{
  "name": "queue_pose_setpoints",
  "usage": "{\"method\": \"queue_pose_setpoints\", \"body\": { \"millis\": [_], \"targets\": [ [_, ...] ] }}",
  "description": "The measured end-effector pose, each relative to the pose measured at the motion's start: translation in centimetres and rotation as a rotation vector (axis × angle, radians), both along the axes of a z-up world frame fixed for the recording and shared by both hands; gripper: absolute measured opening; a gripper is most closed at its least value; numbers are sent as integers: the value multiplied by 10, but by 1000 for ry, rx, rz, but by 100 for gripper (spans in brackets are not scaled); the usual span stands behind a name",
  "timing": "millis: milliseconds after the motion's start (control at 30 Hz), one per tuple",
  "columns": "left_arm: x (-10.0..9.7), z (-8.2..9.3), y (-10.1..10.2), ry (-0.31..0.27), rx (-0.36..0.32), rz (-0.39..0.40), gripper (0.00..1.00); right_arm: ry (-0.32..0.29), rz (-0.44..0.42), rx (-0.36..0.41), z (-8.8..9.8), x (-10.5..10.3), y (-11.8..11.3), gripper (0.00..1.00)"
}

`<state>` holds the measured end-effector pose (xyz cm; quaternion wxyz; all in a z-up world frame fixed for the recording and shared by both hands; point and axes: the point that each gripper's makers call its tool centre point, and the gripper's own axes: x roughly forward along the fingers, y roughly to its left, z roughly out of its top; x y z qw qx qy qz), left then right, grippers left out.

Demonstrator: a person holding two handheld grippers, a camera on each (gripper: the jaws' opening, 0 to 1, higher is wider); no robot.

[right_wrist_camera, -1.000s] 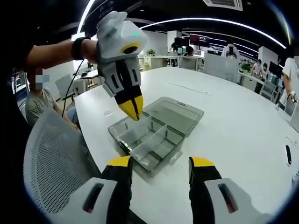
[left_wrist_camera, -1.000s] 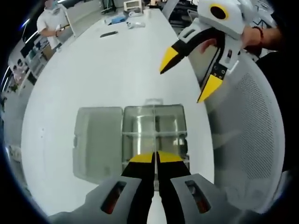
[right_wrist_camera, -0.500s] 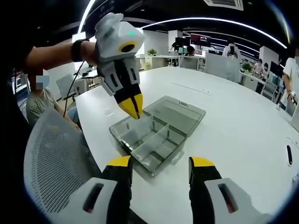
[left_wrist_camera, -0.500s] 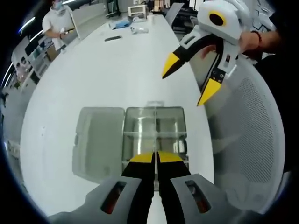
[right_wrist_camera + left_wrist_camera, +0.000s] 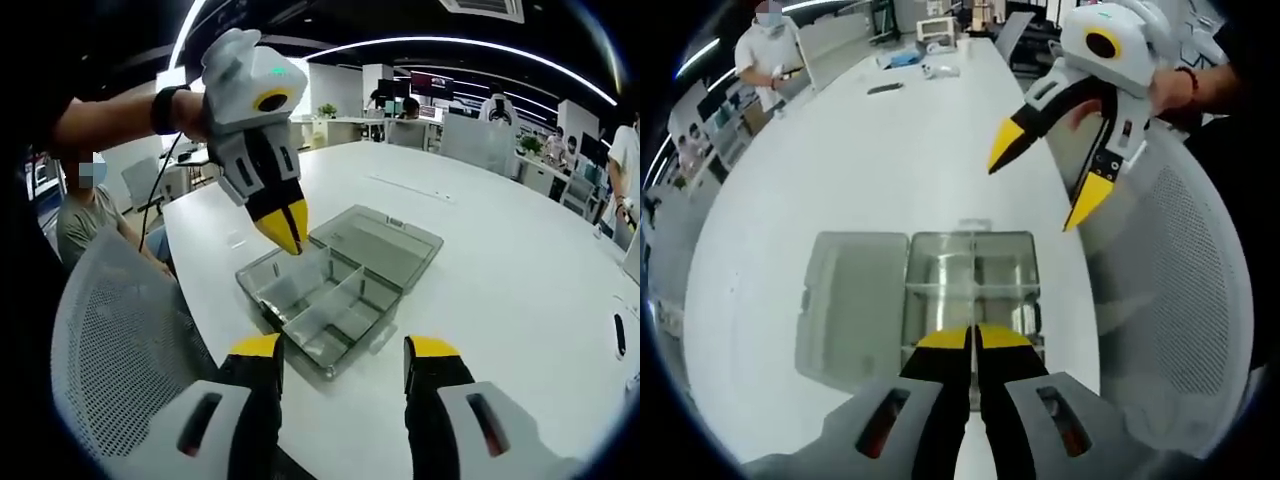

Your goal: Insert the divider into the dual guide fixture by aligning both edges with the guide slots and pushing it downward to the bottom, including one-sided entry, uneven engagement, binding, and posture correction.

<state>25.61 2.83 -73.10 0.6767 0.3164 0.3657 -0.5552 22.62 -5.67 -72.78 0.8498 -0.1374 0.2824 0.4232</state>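
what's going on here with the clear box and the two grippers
A person holds a gripper in each hand over a clear compartment box that lies open on a white table, its lid folded flat beside it. The left gripper hangs with its jaws together just above the box's near corner; whether it holds a divider cannot be told. The right gripper is open and empty, raised off to the side.

A white table (image 5: 520,270) carries an open clear compartment box (image 5: 335,285).

Both grippers had white-grey moulded shells and black fingers (image 5: 292,222) capped with yellow tips. The left gripper (image 5: 285,233) carried a small green light (near its top). A dark wristband (image 5: 163,108) circled the person's left wrist; the right gripper (image 5: 1045,170) looked alike.
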Motion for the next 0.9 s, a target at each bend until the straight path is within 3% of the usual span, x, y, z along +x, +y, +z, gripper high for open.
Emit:
{"method": "queue_pose_setpoints", "body": {
  "millis": [600, 900],
  "targets": [
    [-1, 1, 0, -35, -33, 0, 0, 6, 3, -1, -1, -1, 0, 45],
    [-1, -1, -2, -43, 25, -38, 0, 7, 5, -2, -3, -1, 1, 45]
  ]
}}
